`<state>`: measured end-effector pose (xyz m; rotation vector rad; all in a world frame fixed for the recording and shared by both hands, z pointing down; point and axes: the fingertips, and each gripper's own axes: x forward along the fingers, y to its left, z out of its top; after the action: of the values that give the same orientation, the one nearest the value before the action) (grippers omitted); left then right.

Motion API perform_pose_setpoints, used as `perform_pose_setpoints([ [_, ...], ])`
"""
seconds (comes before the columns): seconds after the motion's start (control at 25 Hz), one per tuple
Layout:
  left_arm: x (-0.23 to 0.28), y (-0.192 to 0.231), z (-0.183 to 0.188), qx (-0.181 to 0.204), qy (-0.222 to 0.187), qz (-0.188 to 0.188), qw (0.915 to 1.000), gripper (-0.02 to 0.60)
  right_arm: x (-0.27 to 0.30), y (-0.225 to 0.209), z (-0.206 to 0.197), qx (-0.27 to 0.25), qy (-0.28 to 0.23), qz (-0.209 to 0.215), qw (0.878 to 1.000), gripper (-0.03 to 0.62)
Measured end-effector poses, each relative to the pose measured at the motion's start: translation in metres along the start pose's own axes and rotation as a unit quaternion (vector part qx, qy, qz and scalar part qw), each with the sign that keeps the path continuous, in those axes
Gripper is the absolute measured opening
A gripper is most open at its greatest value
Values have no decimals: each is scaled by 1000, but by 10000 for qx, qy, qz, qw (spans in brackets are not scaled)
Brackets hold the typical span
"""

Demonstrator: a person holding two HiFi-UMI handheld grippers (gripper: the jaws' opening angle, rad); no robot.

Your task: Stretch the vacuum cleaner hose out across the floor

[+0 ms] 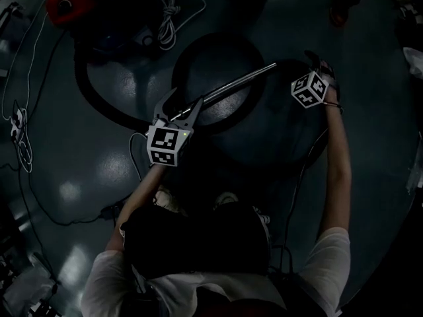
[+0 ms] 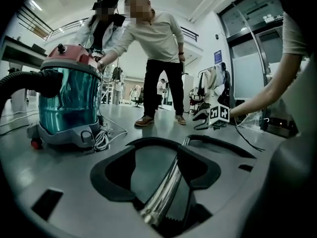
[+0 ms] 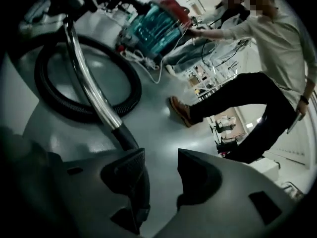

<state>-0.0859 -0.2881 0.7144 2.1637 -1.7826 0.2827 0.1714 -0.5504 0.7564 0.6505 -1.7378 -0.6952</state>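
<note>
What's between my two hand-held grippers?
The metal wand, running from the left hand-held gripper toward the right hand-held gripper; shown in the left gripper view.

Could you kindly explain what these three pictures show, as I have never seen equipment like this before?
A person holds a two-finger gripper in each hand. One picture looks down from a head camera; the others look along each gripper's fingers. On the grey floor are a teal-and-red canister vacuum cleaner and its looped black ribbed hose. The left gripper has the shiny metal tube lying between its parted fingers; the right gripper is open and empty, beside the tube's black end.
</note>
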Motion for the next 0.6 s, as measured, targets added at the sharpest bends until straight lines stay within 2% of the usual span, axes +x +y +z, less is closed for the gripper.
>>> perform_pose_setpoints([
  [0.04, -3, -1, -1, 21, -34, 8, 10000, 245, -14, -1, 19, -113, -297, 102, 9994, 212],
  [0.12, -12, -7, 0, 151, -154, 44, 9998, 245, -45, 21, 67, -842, -890, 561, 9909, 212],
  [0.2, -16, -14, 1, 416, -261, 75, 9988, 245, -71, 67, 119, -1587, -1433, 1072, 9710, 212],
  [0.28, -11, -19, 0, 632, -317, 55, 9975, 245, -86, 126, 161, -2051, -1831, 1602, 9480, 212],
  [0.4, -6, -18, -3, 588, -371, 63, 9976, 245, -94, 207, 207, -2810, -2292, 2060, 9089, 210],
  [0.48, -12, -13, -3, 455, -428, 101, 9980, 245, -99, 238, 235, -2915, -2492, 2248, 8958, 210],
  [0.6, -26, -3, -4, 412, -456, 214, 9979, 245, -96, 265, 257, -2752, -2354, 2618, 8946, 210],
])
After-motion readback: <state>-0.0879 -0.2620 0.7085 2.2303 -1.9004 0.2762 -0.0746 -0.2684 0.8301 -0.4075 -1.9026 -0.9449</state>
